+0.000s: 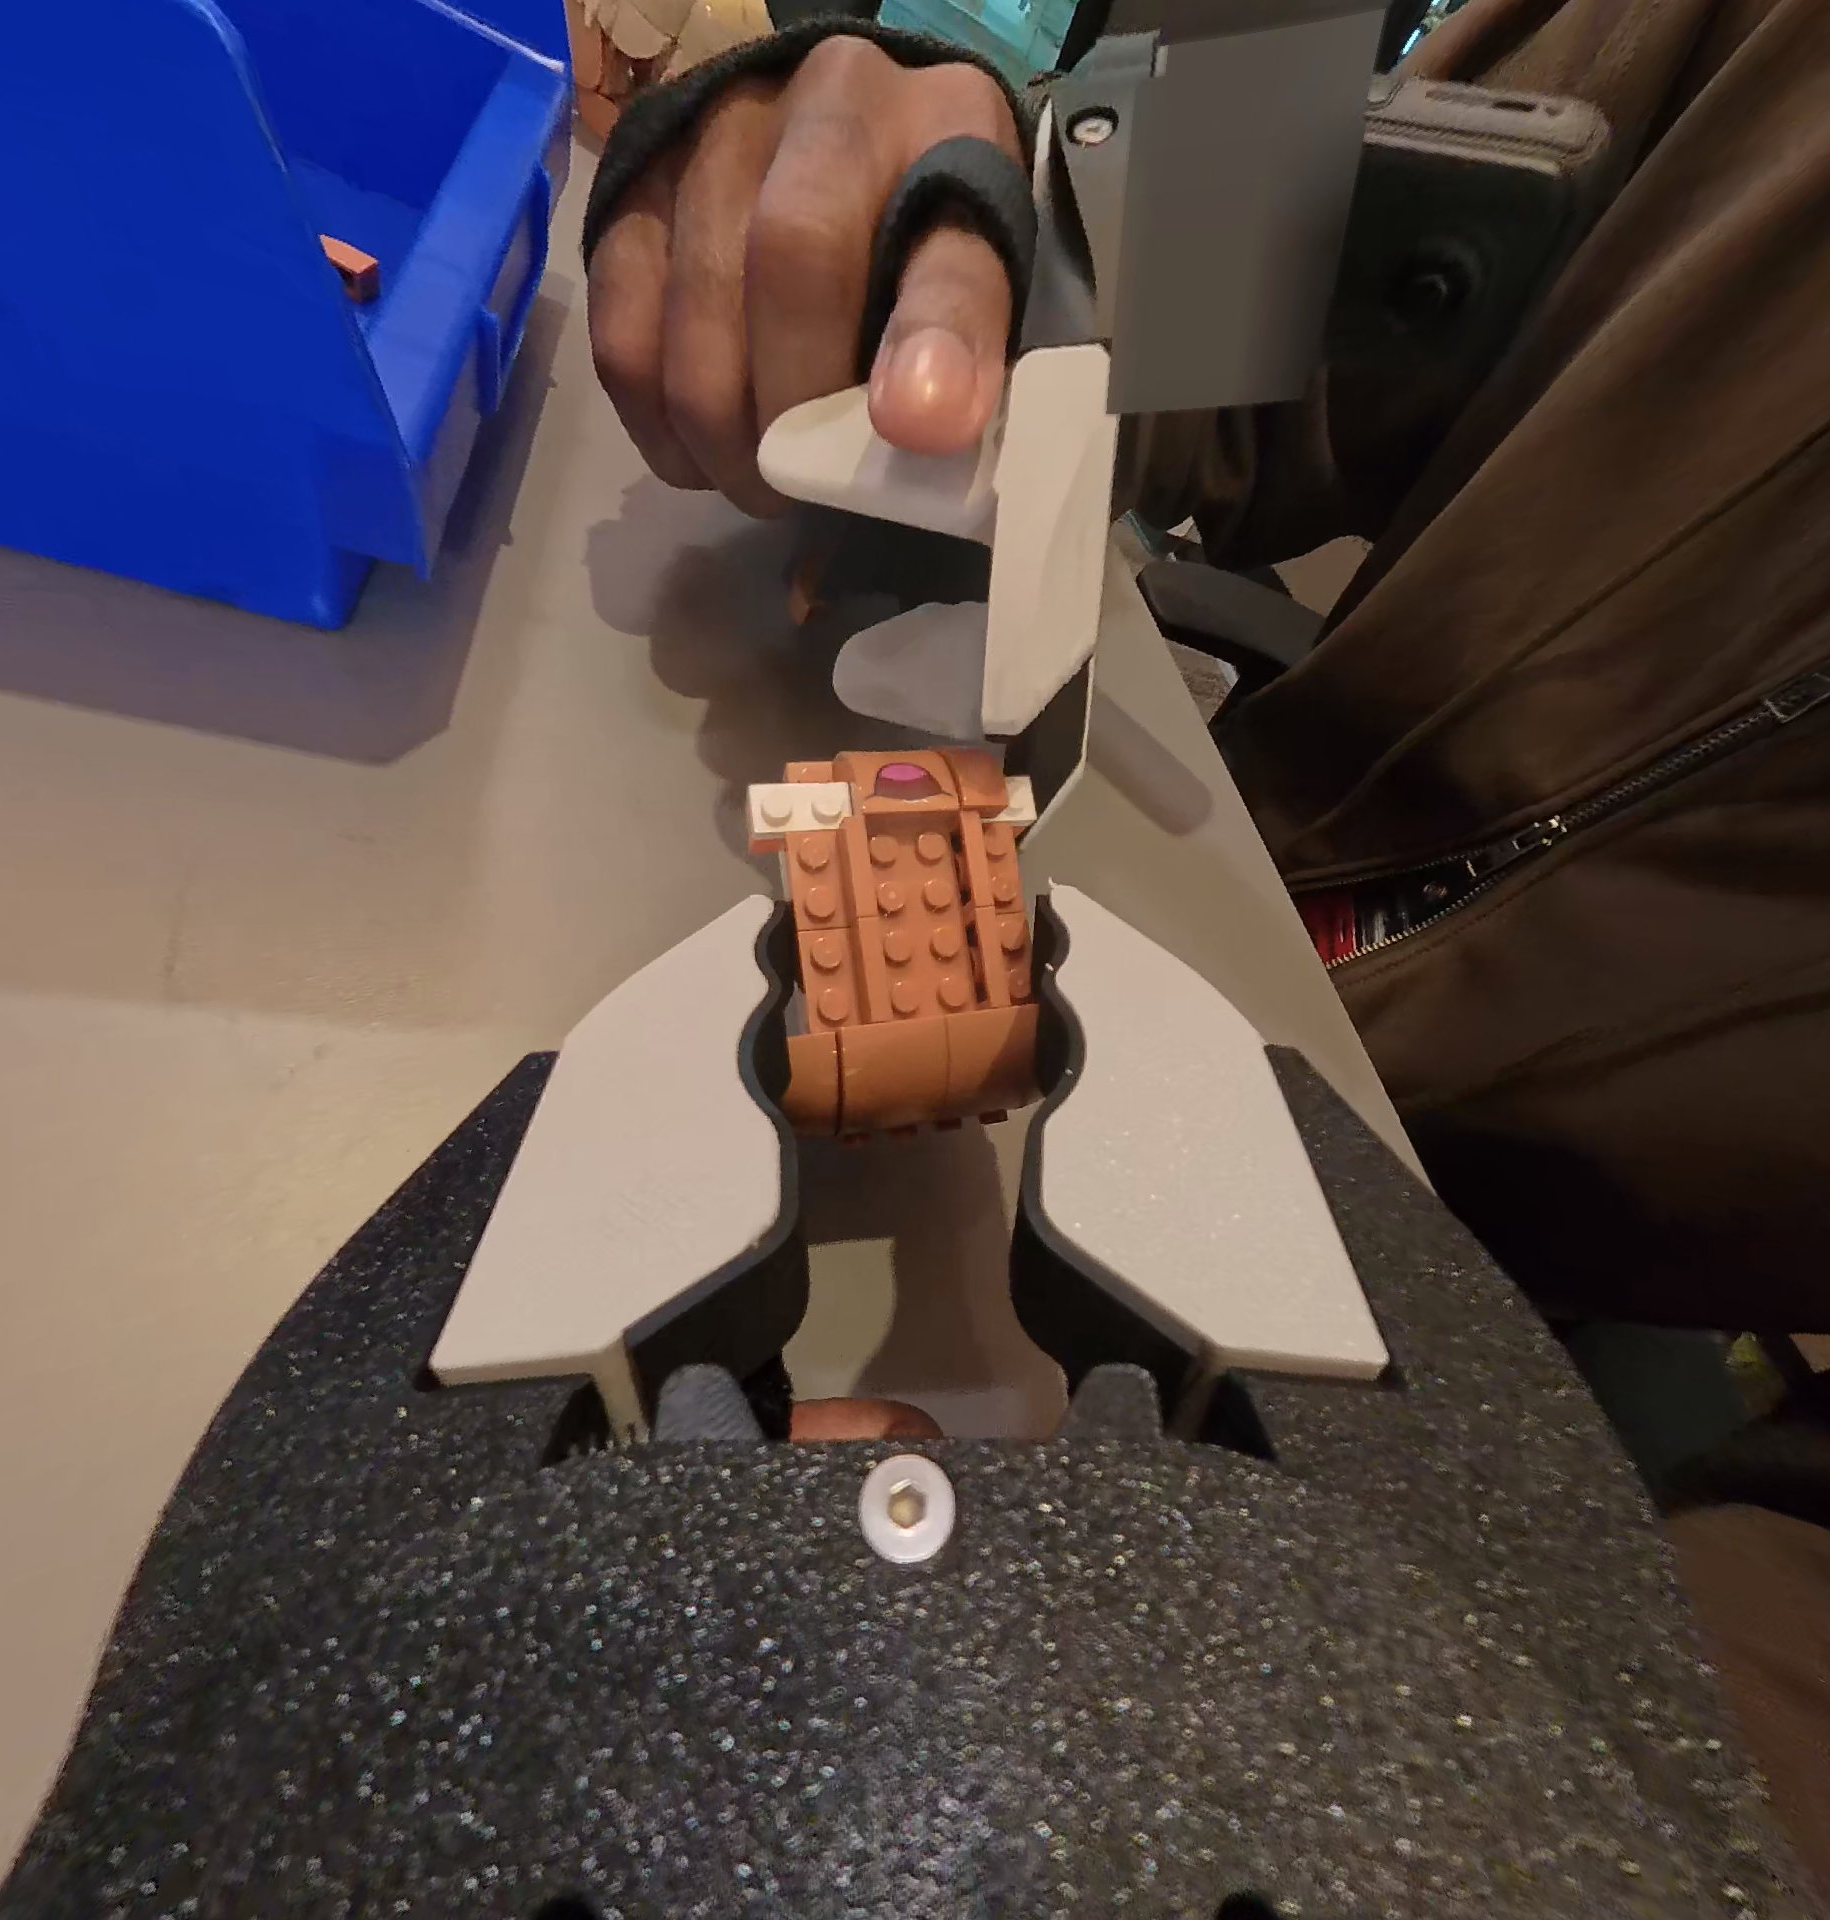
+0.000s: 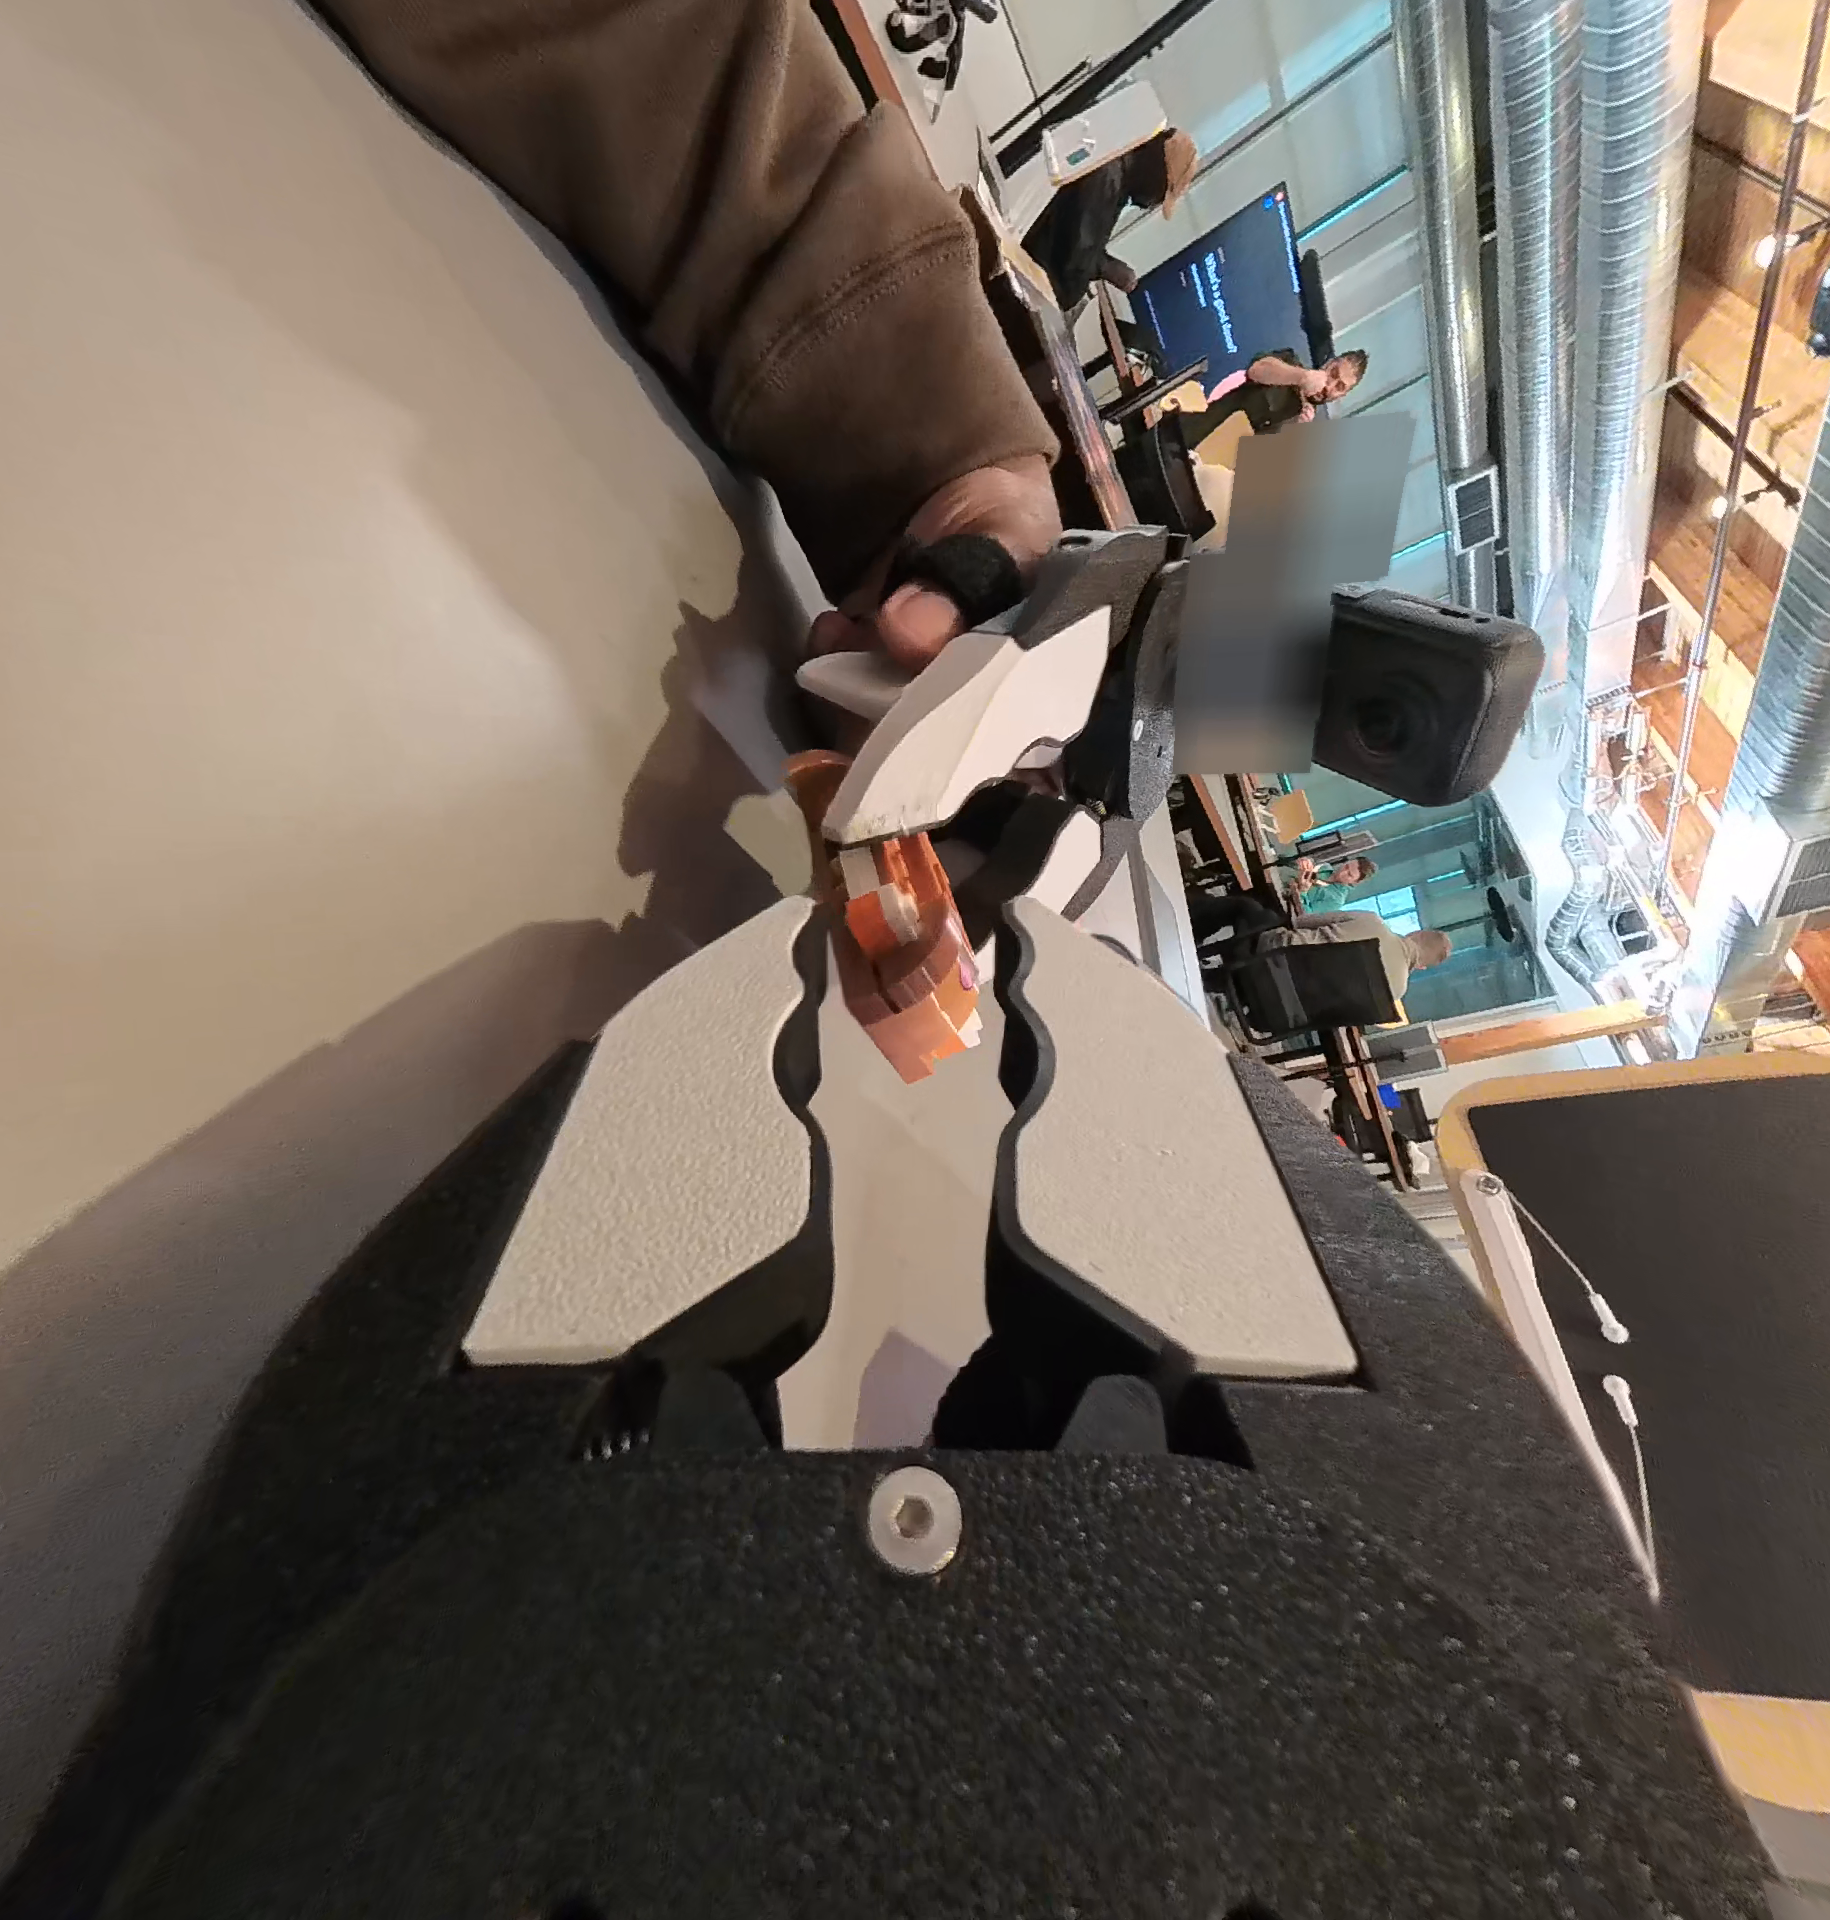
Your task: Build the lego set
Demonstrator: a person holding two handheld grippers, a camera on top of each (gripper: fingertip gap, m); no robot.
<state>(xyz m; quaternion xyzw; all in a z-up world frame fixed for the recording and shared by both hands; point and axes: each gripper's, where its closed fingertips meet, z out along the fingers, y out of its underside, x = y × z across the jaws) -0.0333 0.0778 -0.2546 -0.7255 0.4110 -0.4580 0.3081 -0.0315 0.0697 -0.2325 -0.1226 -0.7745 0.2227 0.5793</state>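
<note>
Left tool (image 1: 906, 997) is pinching the tan lego model (image 1: 906, 935) above the bench's near edge; right tool (image 2: 906, 935), spread, is straddling its far end.

I see the lego model (image 1: 906, 951), a tan-brown studded block with white plates and a pink piece on top, held above the table.

Pale beige table (image 1: 215, 1039), blue plastic bin (image 1: 163, 312) resting on its far left side
</note>
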